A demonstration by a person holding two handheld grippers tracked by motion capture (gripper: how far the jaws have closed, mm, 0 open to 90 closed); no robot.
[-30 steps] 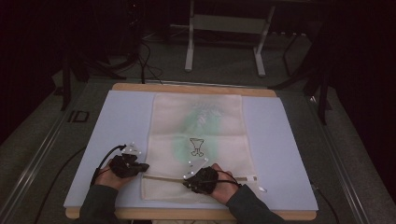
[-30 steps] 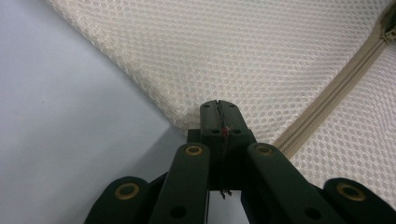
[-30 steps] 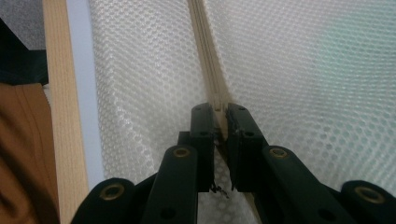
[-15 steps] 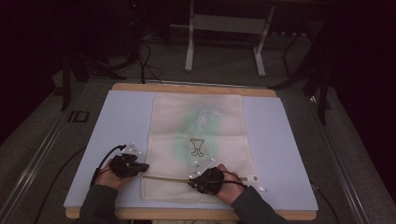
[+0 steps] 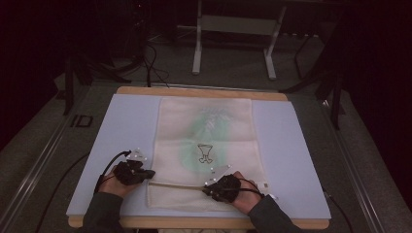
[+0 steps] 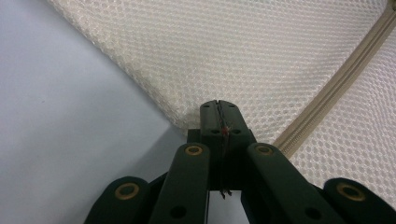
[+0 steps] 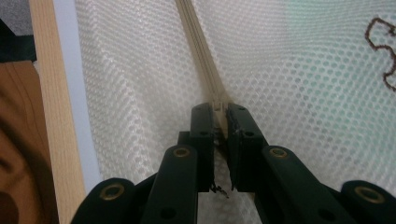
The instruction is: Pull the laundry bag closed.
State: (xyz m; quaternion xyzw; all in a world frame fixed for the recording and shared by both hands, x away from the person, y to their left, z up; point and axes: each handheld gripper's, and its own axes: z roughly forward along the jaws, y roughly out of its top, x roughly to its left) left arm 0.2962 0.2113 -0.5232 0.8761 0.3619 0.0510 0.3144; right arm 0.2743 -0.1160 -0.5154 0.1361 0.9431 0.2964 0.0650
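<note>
Cream mesh zip bag (image 5: 206, 145), light and limp, near the tabletop's front edge: left gripper (image 6: 218, 108) pinches its corner, right gripper (image 7: 219, 112) clamps the beige zipper (image 7: 198, 42), its stiffest hold

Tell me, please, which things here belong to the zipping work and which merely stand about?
In the job: mesh laundry bag; its zipper; left claw clamped on the bag's edge; right claw clamped at the zipper.

Standing about: blue mat; wooden table edge; metal stand behind.
</note>
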